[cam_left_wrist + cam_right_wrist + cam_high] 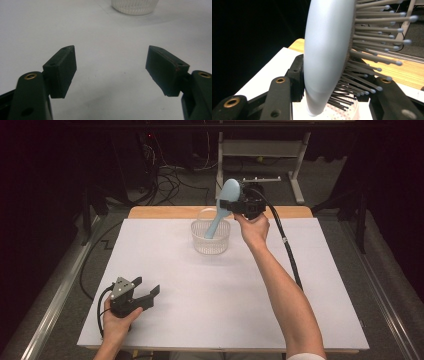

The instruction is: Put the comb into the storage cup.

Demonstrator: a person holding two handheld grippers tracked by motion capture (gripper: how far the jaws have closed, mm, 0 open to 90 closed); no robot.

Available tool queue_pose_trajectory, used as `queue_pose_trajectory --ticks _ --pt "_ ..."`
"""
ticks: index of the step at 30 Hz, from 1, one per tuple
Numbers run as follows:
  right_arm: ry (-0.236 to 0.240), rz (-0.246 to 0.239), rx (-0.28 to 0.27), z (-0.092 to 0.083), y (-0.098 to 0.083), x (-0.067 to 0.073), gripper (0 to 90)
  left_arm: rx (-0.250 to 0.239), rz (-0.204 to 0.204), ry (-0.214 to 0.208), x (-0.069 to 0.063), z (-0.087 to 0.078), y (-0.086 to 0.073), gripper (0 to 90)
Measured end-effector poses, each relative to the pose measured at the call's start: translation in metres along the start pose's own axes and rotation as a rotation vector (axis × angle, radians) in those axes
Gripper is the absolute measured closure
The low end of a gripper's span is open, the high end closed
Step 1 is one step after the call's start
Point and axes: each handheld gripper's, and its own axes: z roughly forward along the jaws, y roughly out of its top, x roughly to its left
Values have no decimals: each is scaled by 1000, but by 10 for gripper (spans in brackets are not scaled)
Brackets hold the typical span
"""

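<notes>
A pale blue hairbrush (223, 205) stands nearly upright over a clear ribbed plastic bowl (210, 244) at the far middle of the table, its handle end down inside the bowl. My right gripper (231, 205) is shut on the brush's head. In the right gripper view the jaws press the brush (324, 50) from its smooth back and its bristle side, with the gripper (331, 88) above the bowl. My left gripper (148, 290) rests at the near left on the white sheet, open; its jaws (111, 67) stand wide apart with nothing between them, facing the bowl (135, 6).
A white sheet (225, 305) covers most of the wooden table (160, 212). The right gripper's black cable (289, 250) trails down beside the forearm. Desk frames and loose cables lie on the dark floor beyond the far edge.
</notes>
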Motion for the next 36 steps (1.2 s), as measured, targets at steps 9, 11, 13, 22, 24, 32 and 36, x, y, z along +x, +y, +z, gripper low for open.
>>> queue_pose_trajectory --ticks 9,11,13,22,24,32,36 --pt "1 -18 23 10 -5 5 539 -8 -8 -6 2 0 1 257" --pt "-1 -24 26 10 -6 5 537 -6 -7 -7 1 1 1 257" --pt "-8 -29 28 12 -7 6 534 -4 -4 -6 1 1 1 257" --pt "-19 -43 41 23 -14 12 527 -4 -9 -13 2 2 1 257" --pt "-26 -48 45 25 -15 13 524 -4 -9 -16 2 2 1 257" --pt "-41 -39 45 34 -22 15 520 -5 -10 -18 2 2 1 257" --pt "-42 -40 50 37 -24 15 518 -8 -9 -20 1 2 1 257"
